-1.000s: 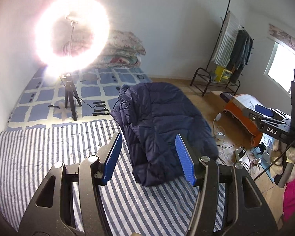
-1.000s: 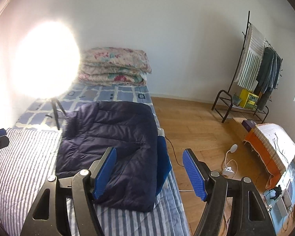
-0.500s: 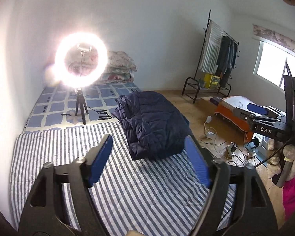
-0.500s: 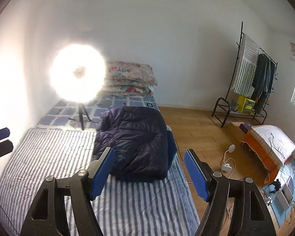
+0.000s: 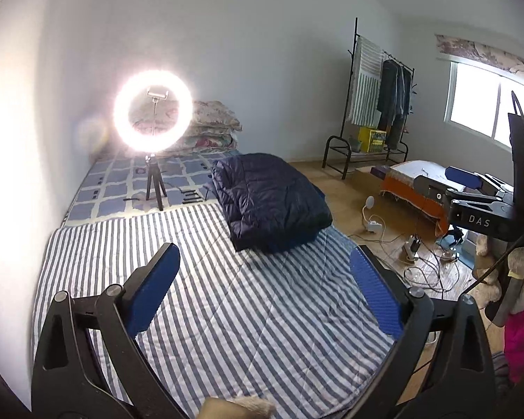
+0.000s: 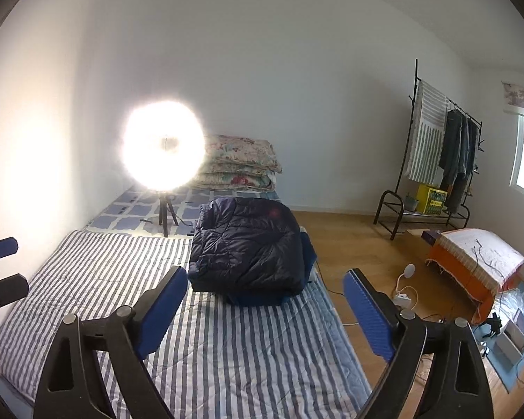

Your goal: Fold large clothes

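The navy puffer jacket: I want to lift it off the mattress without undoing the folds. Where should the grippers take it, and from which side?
Probably grip the navy puffer jacket at its thick near folded edge, one gripper toward each corner, coming in low across the striped mattress. That edge faces both open grippers, bulges as stacked layers, and nothing lies in front of it.

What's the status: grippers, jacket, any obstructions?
Left gripper and right gripper open, empty. Navy jacket folded on striped mattress, untouched. Ring light stands beyond; nothing blocking.
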A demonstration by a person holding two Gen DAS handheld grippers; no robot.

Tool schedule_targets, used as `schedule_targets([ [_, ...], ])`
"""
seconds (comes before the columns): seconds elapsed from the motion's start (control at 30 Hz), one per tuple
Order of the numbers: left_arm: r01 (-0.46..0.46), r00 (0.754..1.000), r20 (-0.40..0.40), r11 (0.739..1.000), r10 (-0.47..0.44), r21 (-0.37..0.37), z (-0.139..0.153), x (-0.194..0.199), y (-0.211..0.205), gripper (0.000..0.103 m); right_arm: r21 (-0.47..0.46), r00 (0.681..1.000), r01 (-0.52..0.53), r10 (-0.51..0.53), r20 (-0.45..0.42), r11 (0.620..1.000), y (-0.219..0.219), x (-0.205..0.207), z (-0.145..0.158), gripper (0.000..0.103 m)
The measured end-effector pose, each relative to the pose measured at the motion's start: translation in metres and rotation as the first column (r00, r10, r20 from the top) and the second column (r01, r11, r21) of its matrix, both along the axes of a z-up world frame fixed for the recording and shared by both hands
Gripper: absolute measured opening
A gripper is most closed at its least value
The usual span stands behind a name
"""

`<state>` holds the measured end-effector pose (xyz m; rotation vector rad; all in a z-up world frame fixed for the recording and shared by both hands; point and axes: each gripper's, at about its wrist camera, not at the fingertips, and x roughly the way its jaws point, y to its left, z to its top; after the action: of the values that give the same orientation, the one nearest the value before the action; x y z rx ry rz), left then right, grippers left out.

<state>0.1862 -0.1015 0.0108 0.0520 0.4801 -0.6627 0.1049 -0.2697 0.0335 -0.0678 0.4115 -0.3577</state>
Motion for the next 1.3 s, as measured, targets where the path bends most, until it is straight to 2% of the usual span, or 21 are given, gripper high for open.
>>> schedule_targets([
  [0.13, -0.030, 1.000, 0.007, 0.999, 0.030, 0.019, -0.011, -0.004, 0.004, 0.103, 0.003, 1.000, 0.008, -0.008, 0.008, 1.000, 0.004, -0.006, -0.014, 0.101],
  [0.23, -0.064, 0.997, 0.034, 0.997, 0.063, 0.048, -0.018, -0.009, 0.005, 0.103, 0.007, 1.000, 0.018, -0.019, 0.021, 1.000, 0.007, -0.007, -0.024, 0.103],
  [0.3, -0.110, 0.993, 0.050, 0.994, 0.108, 0.027, -0.024, -0.010, 0.010, 0.103, 0.009, 1.000, 0.017, -0.017, 0.013, 1.000, 0.008, -0.005, -0.031, 0.103],
  [0.4, -0.144, 0.989, 0.027, 0.990, 0.144, 0.000, -0.037, -0.007, 0.015, 0.103, 0.031, 1.000, 0.009, -0.009, 0.003, 0.999, 0.008, -0.002, -0.040, 0.103],
  [0.57, -0.151, 0.988, 0.031, 0.986, 0.149, 0.064, -0.053, 0.003, 0.012, 0.103, 0.069, 0.999, 0.030, -0.031, 0.022, 0.997, 0.007, 0.000, -0.053, 0.103],
  [0.9, -0.172, 0.985, 0.008, 0.979, 0.172, 0.109, -0.077, 0.014, 0.009, 0.103, 0.081, 0.998, 0.061, -0.060, -0.010, 0.995, 0.000, 0.013, -0.083, 0.103],
  [1.3, -0.203, 0.979, 0.012, 0.971, 0.203, 0.130, -0.088, 0.022, 0.010, 0.103, 0.086, 0.996, 0.081, -0.078, -0.033, 0.993, -0.004, 0.020, -0.098, 0.103],
])
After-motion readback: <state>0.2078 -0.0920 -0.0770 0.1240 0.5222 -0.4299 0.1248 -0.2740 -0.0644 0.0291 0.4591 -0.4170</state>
